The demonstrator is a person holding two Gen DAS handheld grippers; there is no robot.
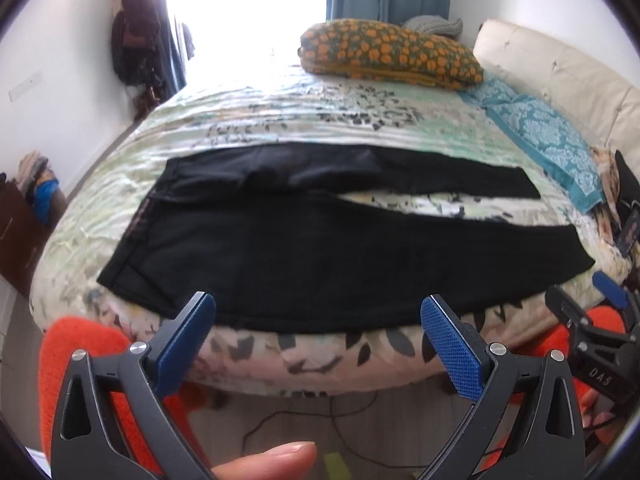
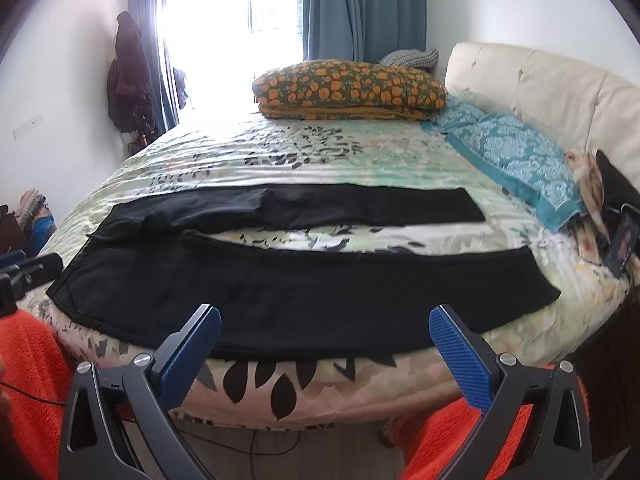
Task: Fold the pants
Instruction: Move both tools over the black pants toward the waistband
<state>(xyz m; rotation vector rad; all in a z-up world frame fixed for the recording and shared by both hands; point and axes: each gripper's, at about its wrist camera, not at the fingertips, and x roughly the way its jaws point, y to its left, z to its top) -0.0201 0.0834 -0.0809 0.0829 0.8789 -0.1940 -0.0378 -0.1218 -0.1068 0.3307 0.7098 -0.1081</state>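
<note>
Nothing is folded yet, as far as I can judge: the black pants (image 1: 304,248) lie spread flat across the bed (image 1: 320,120) just ahead of my fingers, both legs apart with a strip of leafy bedspread showing between them. The waistband sits off to the left of my left gripper (image 1: 318,314), and the leg ends run out to the right, beyond my right gripper (image 2: 324,328). Both grippers are spread wide and hold nothing; their blue pads hover just short of the near edge of the near leg, not touching the cloth as far as I can tell. From the left camera I can see my right gripper at the far right, beside the near leg's hem. Everything is left to do: I would say bring one leg over the other, then fold the length down. The far leg looks slightly rumpled near the seat.
</note>
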